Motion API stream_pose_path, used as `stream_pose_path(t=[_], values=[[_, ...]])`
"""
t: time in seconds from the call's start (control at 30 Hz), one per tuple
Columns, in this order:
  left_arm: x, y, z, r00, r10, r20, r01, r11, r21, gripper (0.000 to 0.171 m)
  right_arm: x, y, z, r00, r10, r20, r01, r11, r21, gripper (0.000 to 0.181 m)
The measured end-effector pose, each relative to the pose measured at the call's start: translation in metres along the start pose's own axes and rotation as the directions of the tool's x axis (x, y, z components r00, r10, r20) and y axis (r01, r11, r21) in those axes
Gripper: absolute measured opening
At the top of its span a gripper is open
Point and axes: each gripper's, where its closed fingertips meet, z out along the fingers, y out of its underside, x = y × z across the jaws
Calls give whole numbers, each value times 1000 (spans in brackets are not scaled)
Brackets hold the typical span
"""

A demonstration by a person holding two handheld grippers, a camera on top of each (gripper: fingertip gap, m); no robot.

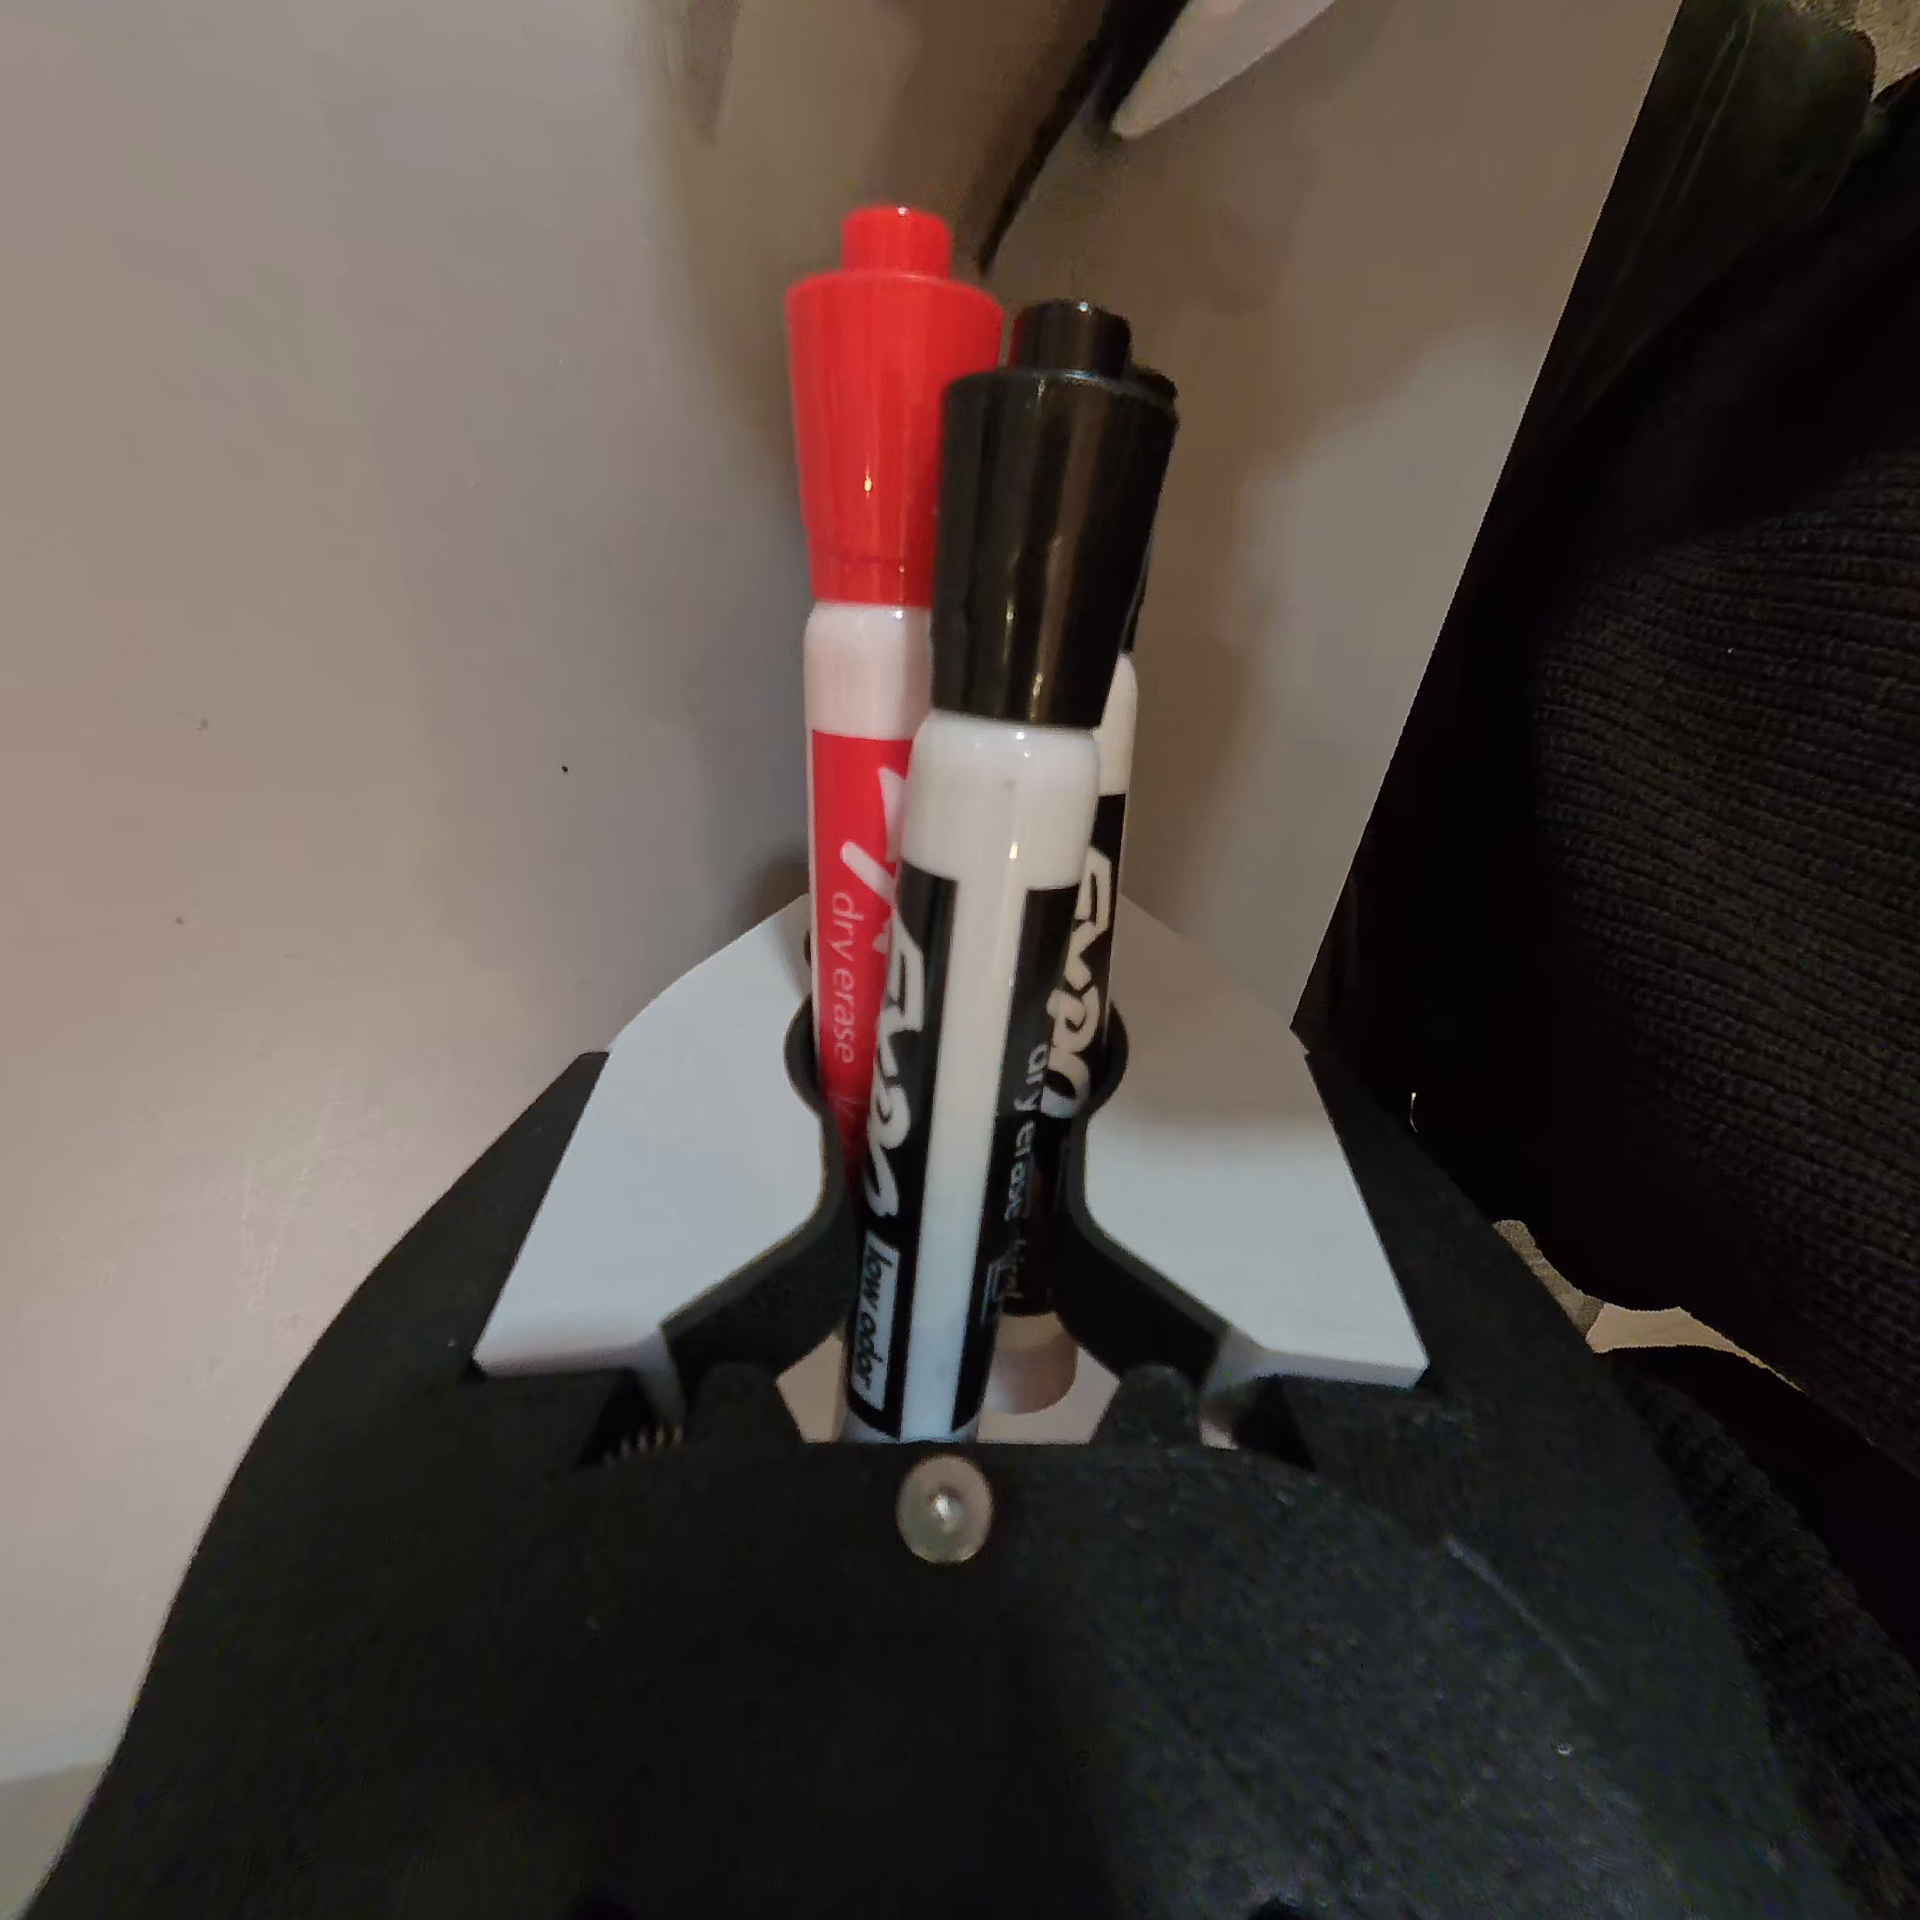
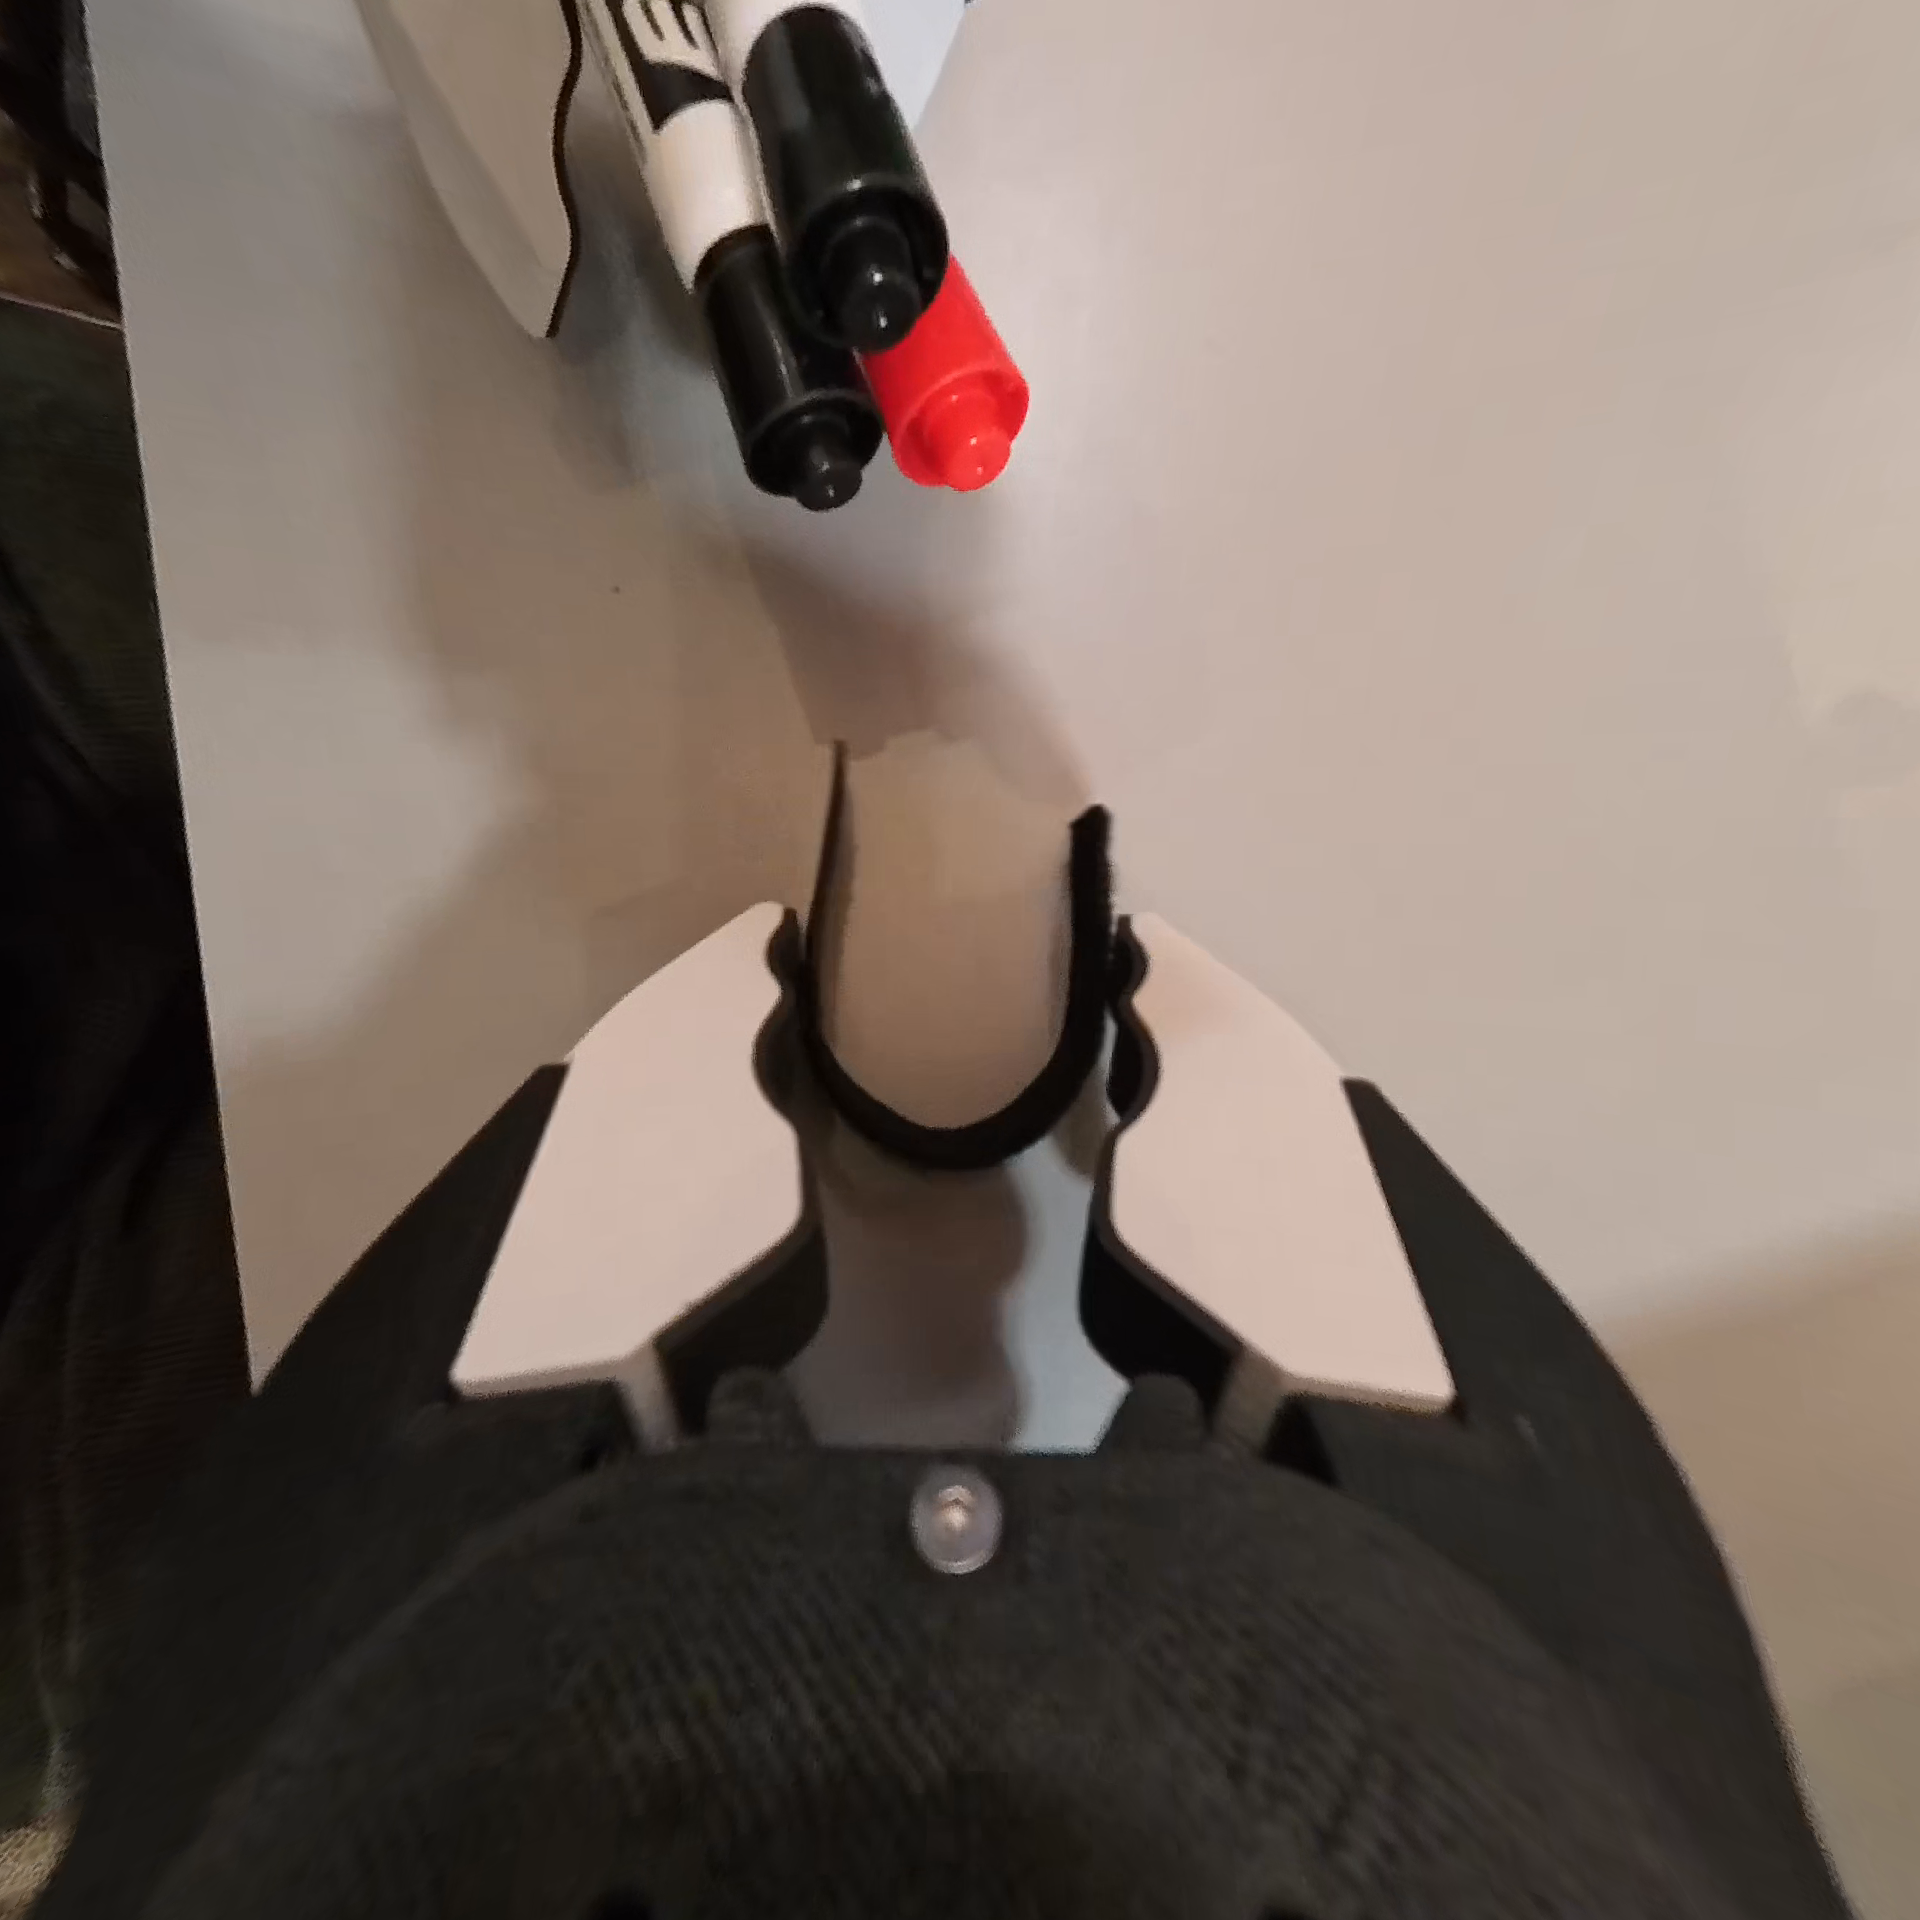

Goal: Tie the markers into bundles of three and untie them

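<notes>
My left gripper (image 1: 961, 1039) is shut on three dry-erase markers held side by side, caps pointing away: a red marker (image 1: 883, 520) on the left, a black marker (image 1: 1039, 582) in front and a second black marker (image 1: 1081, 343) behind it. In the right wrist view the same bundle hangs in at the top, with the red cap (image 2: 951, 405) and two black caps (image 2: 862, 208) (image 2: 774, 395). My right gripper (image 2: 956, 935) is shut on a black strap (image 2: 935, 1138), bent into a U with both ends pointing forward. The strap is apart from the markers.
A white tabletop (image 2: 1455, 520) lies under both grippers. A person's dark knitted clothing (image 1: 1683, 883) fills the right side of the left wrist view, and dark fabric (image 2: 62, 935) runs along the table's left edge in the right wrist view. Left tips to right tips: about 12 cm.
</notes>
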Motion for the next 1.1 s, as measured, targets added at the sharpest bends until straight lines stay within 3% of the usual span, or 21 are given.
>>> stream_pose_path(t=[0.23, 0.37, 0.53, 1.1], values=[[-1, -4, -1, 1000, 13, -4, -12, 999, 41, 43, -5, -4, 0, 998, 39, 55, -42, 997, 64, 51], [0, -12, -9, 999, 30, -17, -28, 993, 115, 43, -10, -18, -5, 989, 83, 121, -102, 982, 160, 46], [-3, -14, -19, 1000, 25, -15, -22, 983, 181, 43, -11, -21, -5, 986, 91, 141, -117, 974, 194, 42], [-5, -14, -24, 1000, 22, -11, -19, 980, 200, 44, -3, -34, -5, 989, 111, 93, -133, 953, 272, 43]])
